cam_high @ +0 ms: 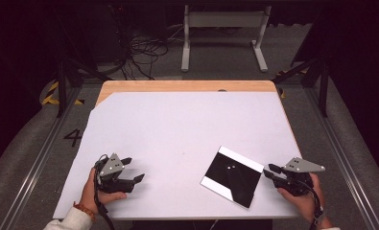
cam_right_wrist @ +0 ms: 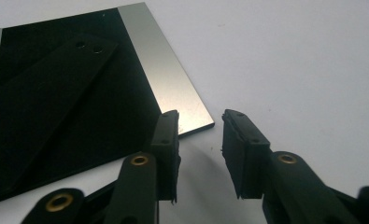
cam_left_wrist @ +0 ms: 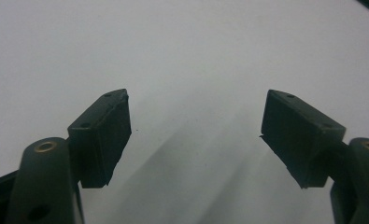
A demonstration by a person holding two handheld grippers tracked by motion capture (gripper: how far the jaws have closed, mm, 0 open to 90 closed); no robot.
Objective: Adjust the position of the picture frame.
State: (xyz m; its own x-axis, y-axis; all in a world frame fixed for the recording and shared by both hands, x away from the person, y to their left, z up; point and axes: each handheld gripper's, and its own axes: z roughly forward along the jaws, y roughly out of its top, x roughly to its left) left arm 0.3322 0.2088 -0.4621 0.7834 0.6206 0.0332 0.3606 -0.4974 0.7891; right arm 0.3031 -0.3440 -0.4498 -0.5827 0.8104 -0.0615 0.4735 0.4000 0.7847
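The black plate (cam_high: 232,176) lies flat near the tabletop's (cam_high: 177,124) front right edge, long axis diagonal, bare surface all around. The right gripper (cam_high: 269,172) hovers narrowly parted beside its corner; the left gripper (cam_high: 132,169) gapes wide, empty

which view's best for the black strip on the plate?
Right gripper view: the strip lies close up on the black plate, its two end holes clear. The high view shows the strip whole but small, dark on dark. The left gripper view catches just a dark corner at its top right edge, too little to identify.
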